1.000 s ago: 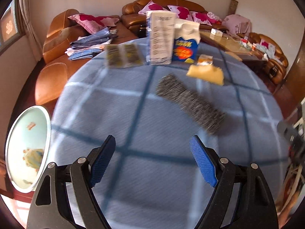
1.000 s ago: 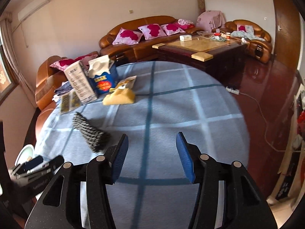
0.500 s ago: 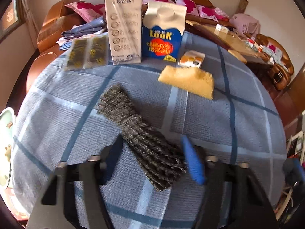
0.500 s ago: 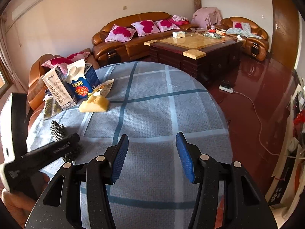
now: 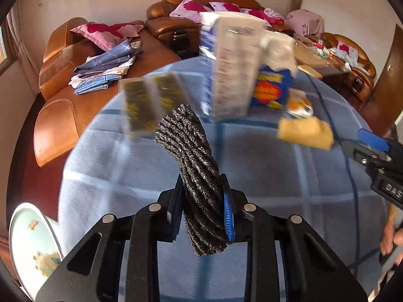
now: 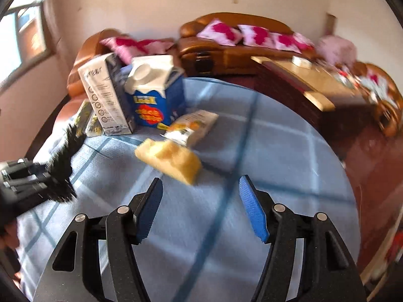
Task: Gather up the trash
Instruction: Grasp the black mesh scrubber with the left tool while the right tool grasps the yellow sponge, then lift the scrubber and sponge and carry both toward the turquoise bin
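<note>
Left gripper point(image 5: 202, 212) closing, pads pinching a dark twisted rope bundle point(image 5: 195, 166) that stands up between them above the blue checked table point(image 5: 289, 171), right gripper point(image 6: 200, 207) widening, jaws spread and empty, just short of the yellow sponge point(image 6: 171, 159).

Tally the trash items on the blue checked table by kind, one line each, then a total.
Cartons: 2, the white carton and the blue carton
Snack wrappers: 2, the dark twin packet and the orange wrapper
Yellow sponge: 1
Steel-wool bundle: 1
Total: 6
</note>
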Demonstrator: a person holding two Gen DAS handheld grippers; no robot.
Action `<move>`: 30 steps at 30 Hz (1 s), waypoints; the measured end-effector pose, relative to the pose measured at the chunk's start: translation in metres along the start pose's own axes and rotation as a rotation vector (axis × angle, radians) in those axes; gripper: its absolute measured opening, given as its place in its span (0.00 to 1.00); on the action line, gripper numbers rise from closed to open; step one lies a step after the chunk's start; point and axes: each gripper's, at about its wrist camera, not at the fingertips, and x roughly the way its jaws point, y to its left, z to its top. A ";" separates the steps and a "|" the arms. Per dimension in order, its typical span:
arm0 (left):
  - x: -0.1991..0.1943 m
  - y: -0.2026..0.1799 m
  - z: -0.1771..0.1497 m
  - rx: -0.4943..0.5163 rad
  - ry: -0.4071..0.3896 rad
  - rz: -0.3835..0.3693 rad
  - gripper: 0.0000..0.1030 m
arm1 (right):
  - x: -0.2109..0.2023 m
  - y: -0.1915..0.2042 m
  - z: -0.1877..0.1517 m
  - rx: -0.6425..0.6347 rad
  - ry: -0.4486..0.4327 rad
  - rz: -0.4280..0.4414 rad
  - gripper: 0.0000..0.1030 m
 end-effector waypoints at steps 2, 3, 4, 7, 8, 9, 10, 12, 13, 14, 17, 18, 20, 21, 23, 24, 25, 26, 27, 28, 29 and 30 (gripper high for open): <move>0.005 0.010 0.003 0.000 0.008 0.011 0.26 | 0.017 0.002 0.012 -0.012 0.028 0.065 0.67; 0.008 0.014 0.003 0.001 0.012 0.016 0.26 | 0.025 0.003 0.017 -0.026 0.034 0.081 0.68; 0.012 0.016 0.002 0.002 0.019 0.016 0.26 | 0.031 0.005 0.020 -0.040 0.043 0.092 0.69; 0.022 0.020 -0.004 -0.006 0.024 0.009 0.27 | 0.054 0.012 0.021 -0.079 0.104 0.085 0.56; 0.022 0.019 -0.005 0.002 0.015 0.013 0.27 | 0.059 0.013 0.018 -0.077 0.118 0.085 0.49; 0.021 0.017 -0.006 0.016 0.005 0.023 0.27 | 0.058 0.014 0.016 -0.073 0.107 0.080 0.47; 0.021 0.016 -0.006 0.020 0.003 0.026 0.27 | 0.057 0.015 0.013 -0.074 0.097 0.073 0.45; 0.022 0.018 -0.006 0.013 0.001 0.022 0.28 | 0.053 0.018 0.008 -0.075 0.089 0.040 0.40; 0.022 0.018 -0.005 0.009 0.000 0.018 0.29 | 0.051 0.019 0.006 -0.066 0.088 0.029 0.38; 0.022 0.019 -0.005 0.008 -0.001 0.015 0.30 | 0.049 0.020 0.003 -0.045 0.090 0.011 0.36; 0.023 0.017 -0.006 0.018 -0.002 0.023 0.31 | 0.044 0.024 -0.002 -0.004 0.098 -0.041 0.32; 0.024 0.016 -0.006 0.020 -0.002 0.028 0.32 | 0.042 0.026 -0.004 0.020 0.096 -0.059 0.32; 0.025 0.017 -0.005 0.008 -0.002 0.020 0.38 | 0.041 0.026 -0.007 0.046 0.079 -0.076 0.32; 0.025 0.018 -0.005 0.007 0.001 -0.017 0.46 | 0.041 0.026 -0.008 0.052 0.071 -0.084 0.32; 0.028 0.012 -0.005 0.048 0.015 -0.119 0.89 | 0.041 0.025 -0.008 0.066 0.069 -0.094 0.32; 0.030 0.008 -0.005 0.070 0.024 -0.142 0.93 | 0.042 0.026 -0.008 0.067 0.068 -0.100 0.32; 0.032 0.004 -0.004 0.089 0.033 -0.123 0.91 | 0.042 0.026 -0.007 0.064 0.068 -0.104 0.32; 0.033 0.001 -0.005 0.105 0.038 -0.101 0.91 | 0.042 0.027 -0.007 0.058 0.068 -0.111 0.32; 0.034 -0.002 -0.005 0.114 0.041 -0.090 0.91 | 0.043 0.027 -0.007 0.053 0.067 -0.117 0.32; 0.034 -0.003 -0.005 0.120 0.042 -0.081 0.91 | 0.044 0.027 -0.006 0.051 0.067 -0.119 0.32; 0.034 -0.002 -0.004 0.117 0.041 -0.084 0.91 | 0.043 0.027 -0.006 0.052 0.067 -0.118 0.32; 0.033 -0.001 -0.004 0.108 0.037 -0.093 0.90 | 0.043 0.027 -0.007 0.055 0.067 -0.115 0.32</move>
